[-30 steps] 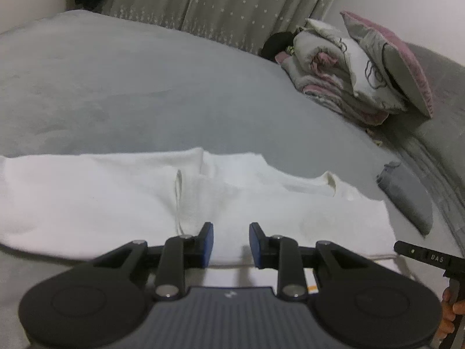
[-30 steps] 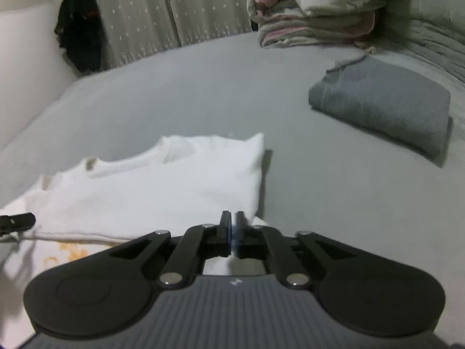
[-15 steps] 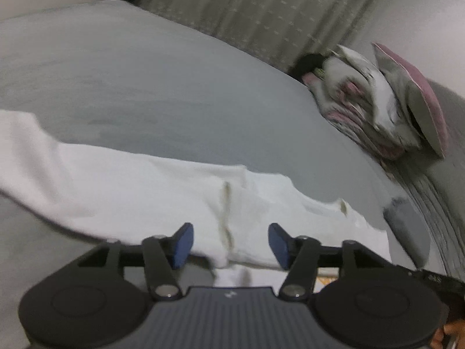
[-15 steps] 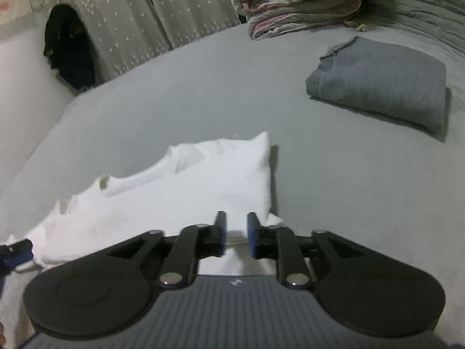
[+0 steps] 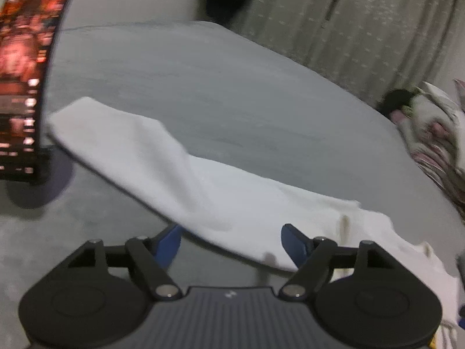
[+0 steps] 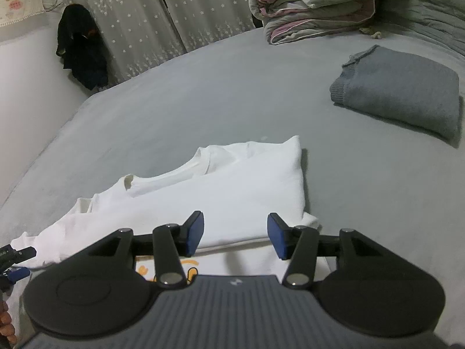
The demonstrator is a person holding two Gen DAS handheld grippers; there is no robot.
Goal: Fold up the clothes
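White cotton, soft and light, the shirt is spread on the bed, a phone just beside its left end. The left claw is opening, nothing gripped. Hems and corners are judged best holds. The right claw is opening too, empty over the folded edge; clear bed is seen beyond, a grey sweater well apart.
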